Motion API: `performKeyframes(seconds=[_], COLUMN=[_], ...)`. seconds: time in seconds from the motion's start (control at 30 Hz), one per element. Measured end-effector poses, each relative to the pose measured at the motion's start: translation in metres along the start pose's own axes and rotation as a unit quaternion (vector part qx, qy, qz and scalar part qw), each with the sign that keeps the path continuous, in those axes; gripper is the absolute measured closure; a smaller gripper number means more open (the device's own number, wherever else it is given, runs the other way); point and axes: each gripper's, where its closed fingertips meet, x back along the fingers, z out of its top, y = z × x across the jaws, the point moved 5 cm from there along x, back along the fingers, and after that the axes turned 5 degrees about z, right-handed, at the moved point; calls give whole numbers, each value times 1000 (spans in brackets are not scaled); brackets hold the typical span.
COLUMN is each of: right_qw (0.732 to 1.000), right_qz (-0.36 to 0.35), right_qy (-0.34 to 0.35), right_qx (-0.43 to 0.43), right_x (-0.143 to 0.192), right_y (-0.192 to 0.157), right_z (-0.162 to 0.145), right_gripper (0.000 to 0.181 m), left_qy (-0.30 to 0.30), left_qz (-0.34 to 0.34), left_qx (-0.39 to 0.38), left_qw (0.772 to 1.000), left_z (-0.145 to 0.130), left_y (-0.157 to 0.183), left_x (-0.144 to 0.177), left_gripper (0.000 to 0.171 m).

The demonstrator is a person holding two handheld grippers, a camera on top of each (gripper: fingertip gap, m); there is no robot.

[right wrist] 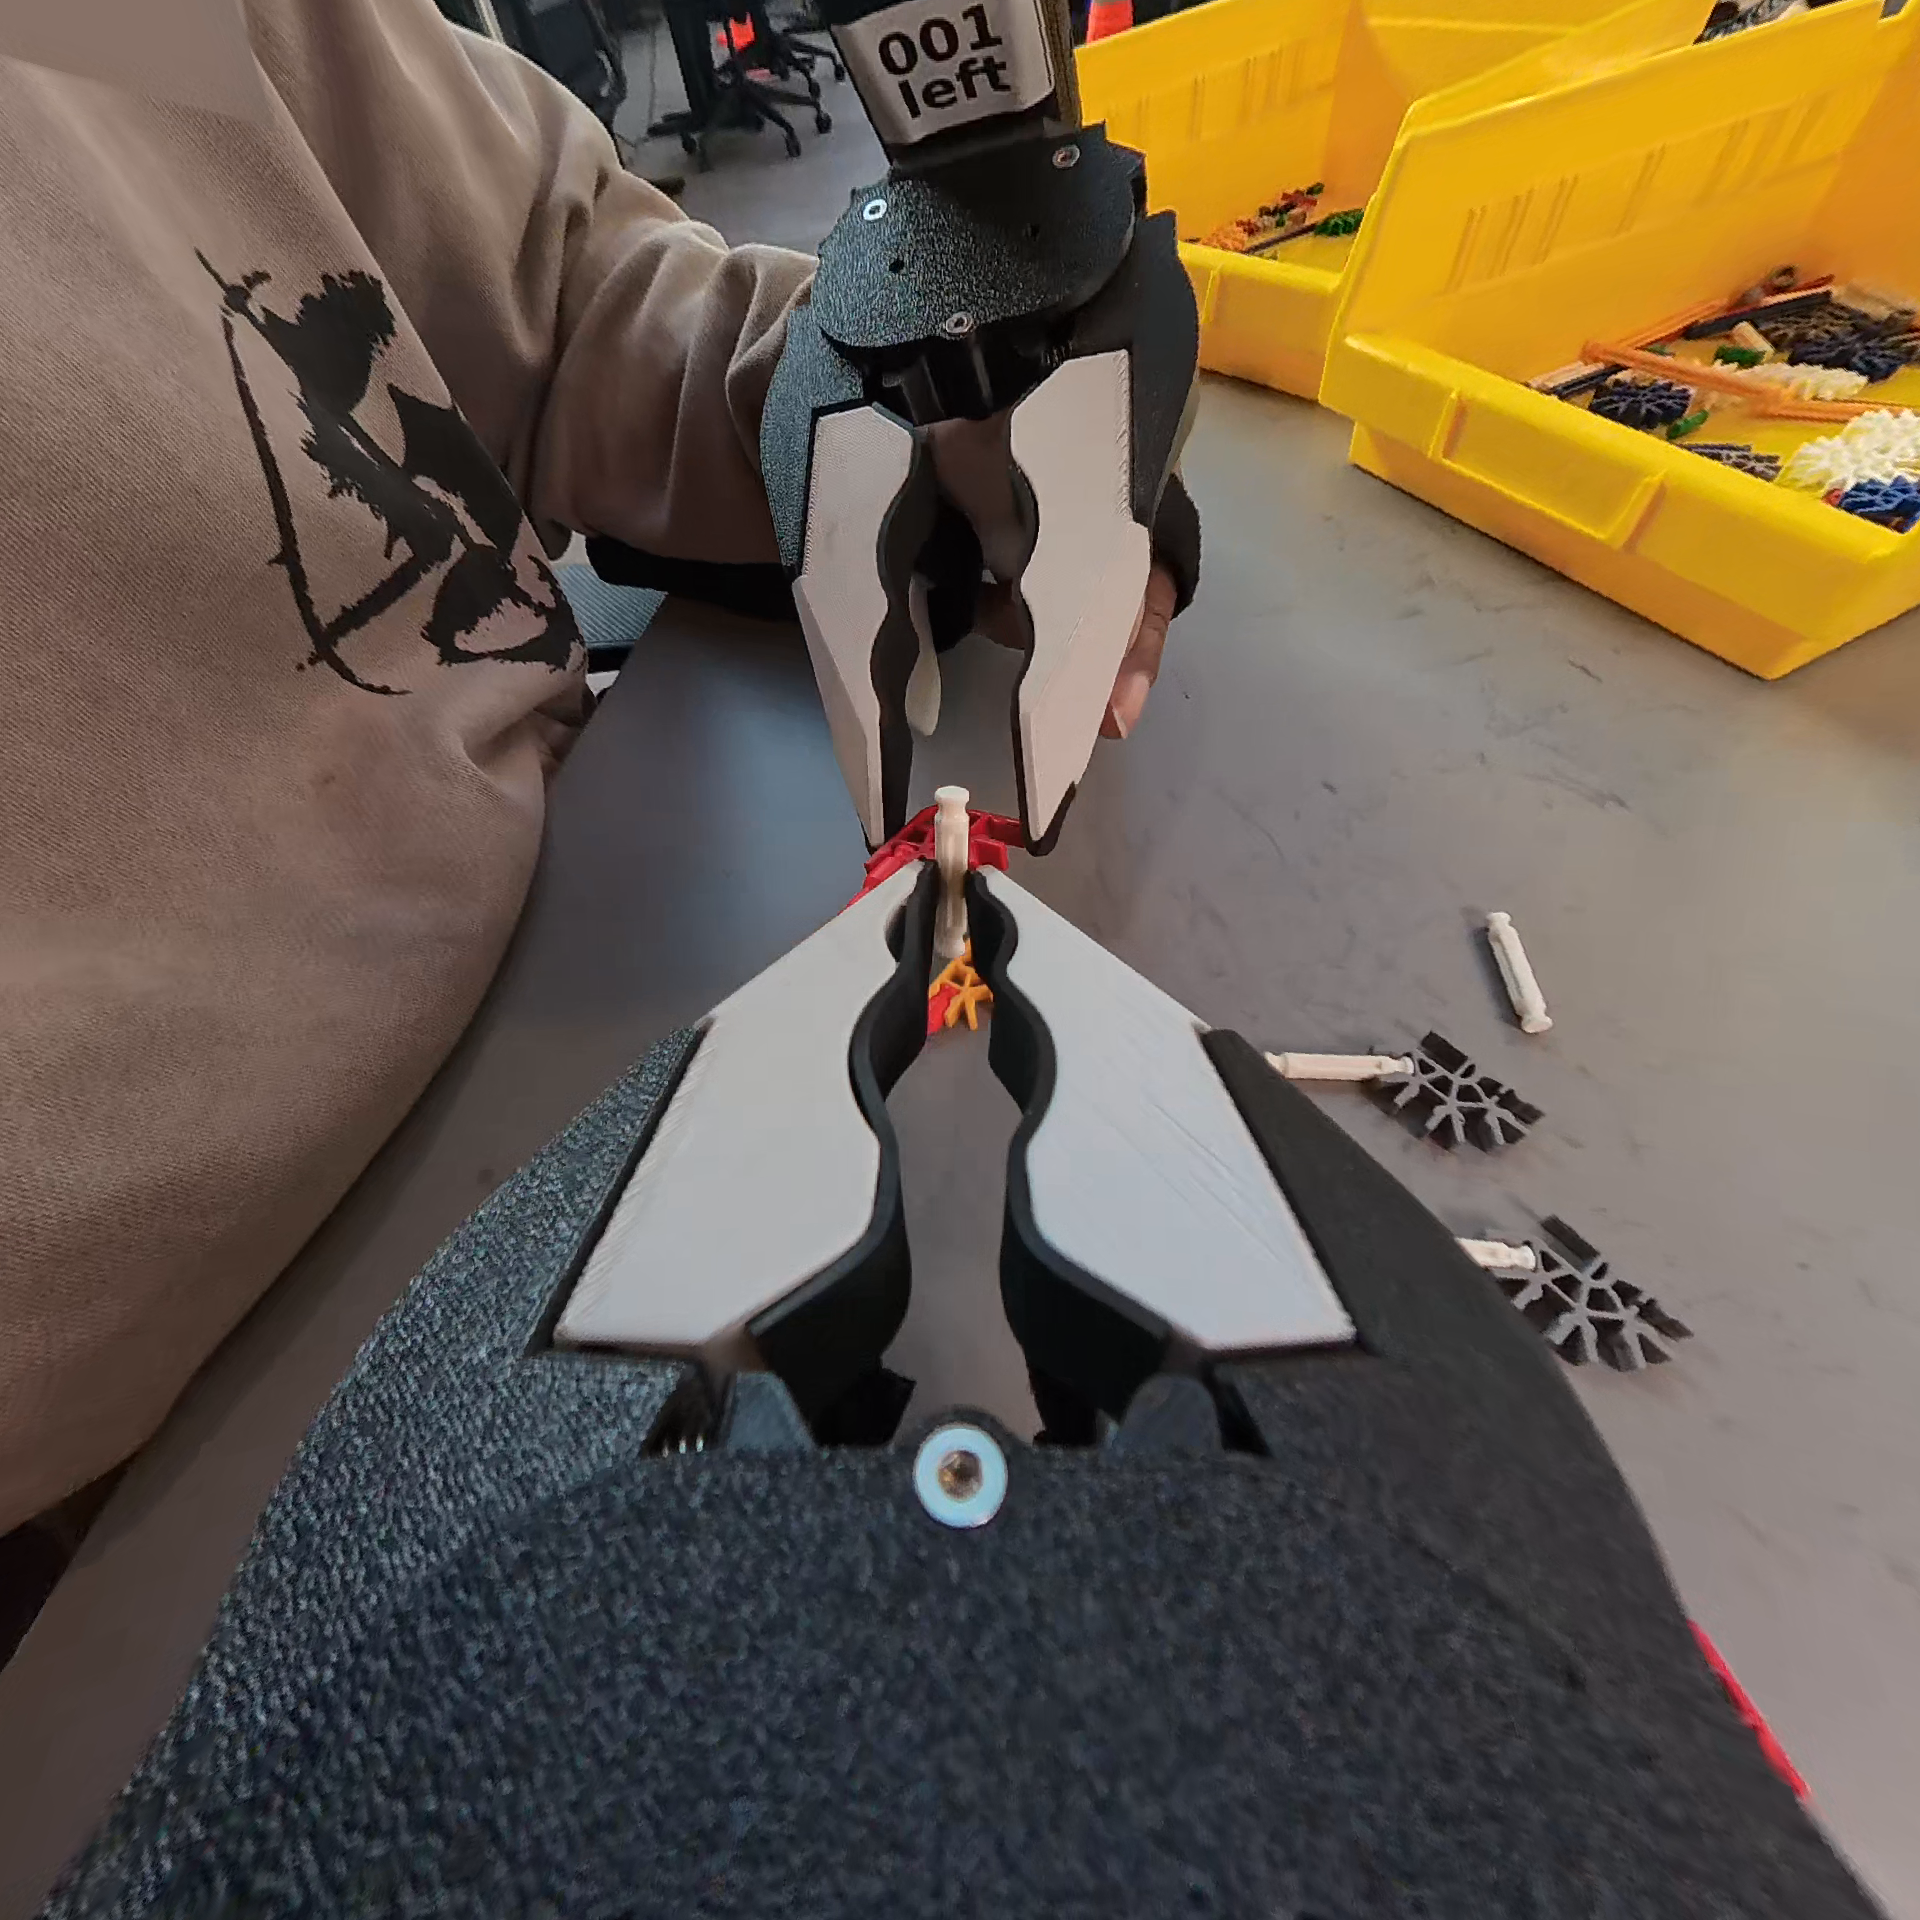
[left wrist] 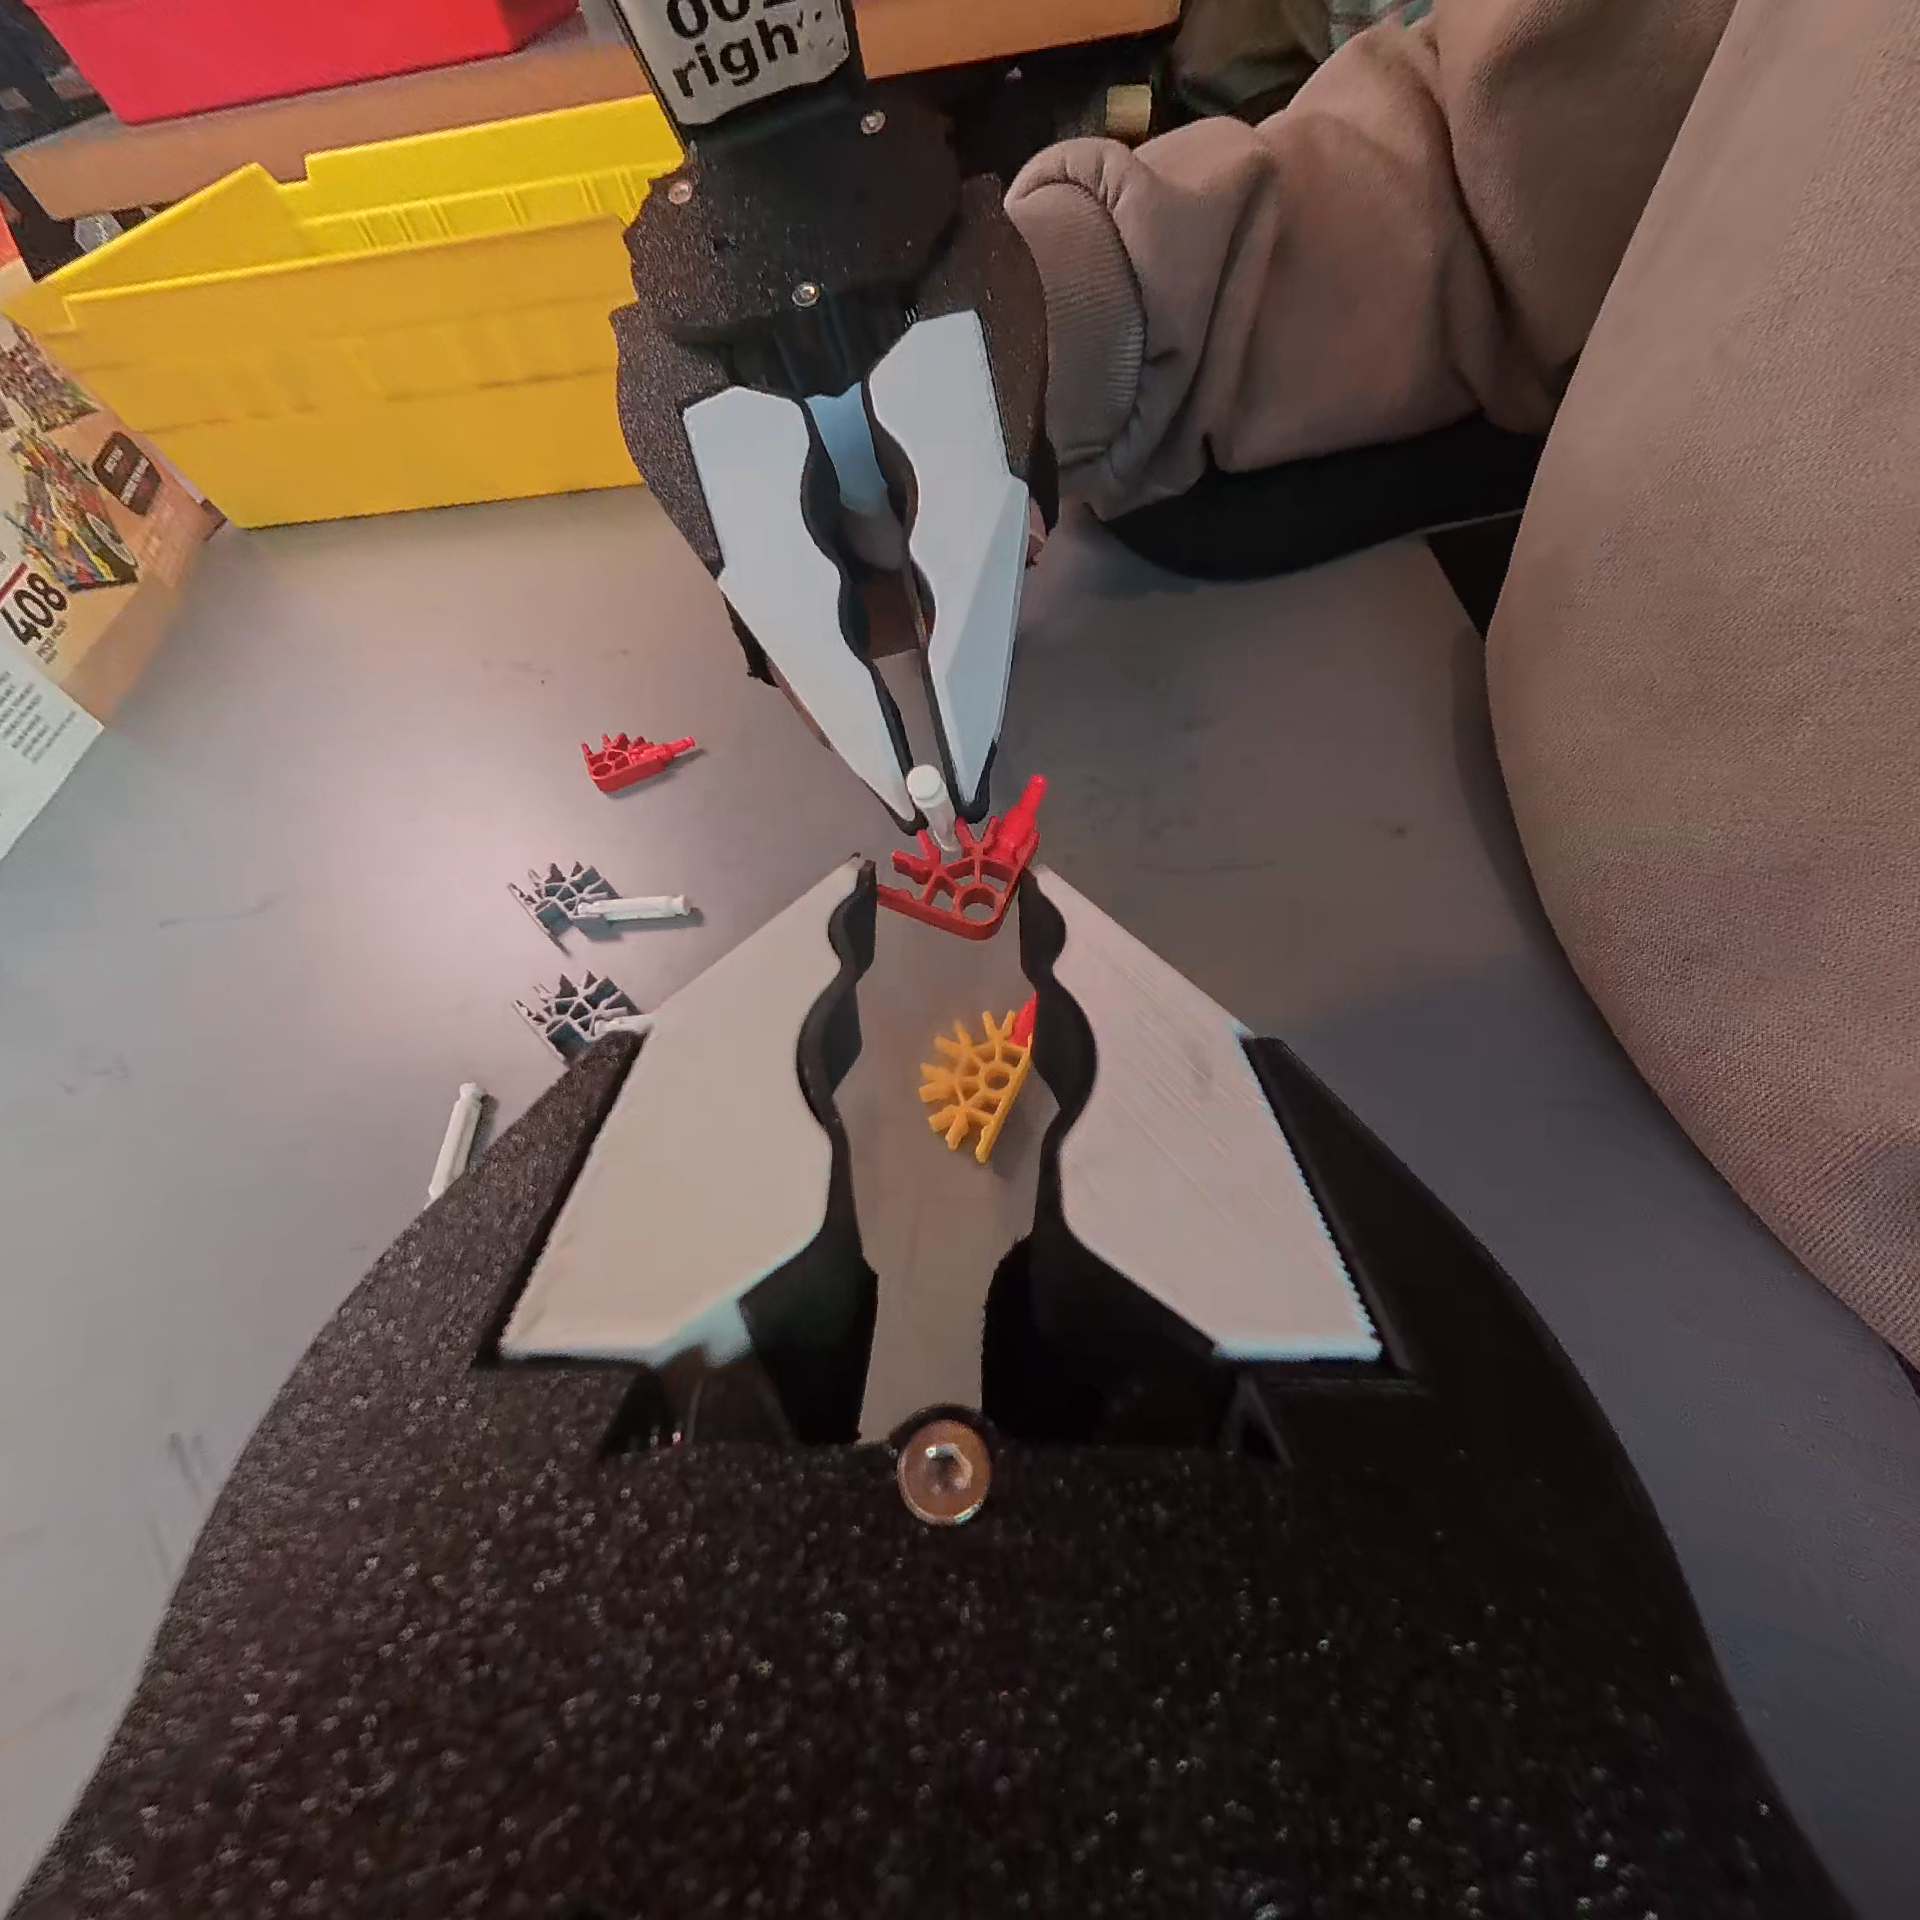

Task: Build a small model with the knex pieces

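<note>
White rod (right wrist: 950, 883) clamped in right gripper (right wrist: 943, 883), tip at red connector (left wrist: 961, 878); left gripper (left wrist: 943, 873) jaws apart, straddling connector w/o clear grip.

Left gripper (left wrist: 945, 873): pointed forward and down toward the tabletop; jaws are held apart at the tips.
Right gripper (right wrist: 943, 883): faced tip to tip with the left; jaws are pressed together.
Sleeves: beige cuffs are seen behind both grippers.
</note>
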Motion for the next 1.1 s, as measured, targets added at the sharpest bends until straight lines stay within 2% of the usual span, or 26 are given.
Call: performKeyframes(seconds=[0.4, 0.57, 0.7, 0.83, 1.1], right_qw=[992, 988, 994, 998, 997], right_qz=[44, 48, 31, 9, -45], right_qy=[107, 129, 96, 48, -54], right_qx=[-50, -66, -47, -34, -12], right_x=[8, 8, 7, 4, 7], right_y=[-2, -1, -1, 2, 14], right_z=[19, 24, 21, 10, -11], right_gripper=[178, 178, 178, 178, 178], left_qy=[78, 76, 52, 2, -112], left_qz=[-31, -15, 10, 44, 111], left_qx=[74, 56, 13, -45, -125], left_qw=[994, 995, 999, 998, 980], left_z=[18, 17, 13, 2, -26], left_y=[-4, -3, -1, 0, -10], left_x=[9, 4, -2, -9, -27], left_gripper=[145, 145, 148, 148, 148])
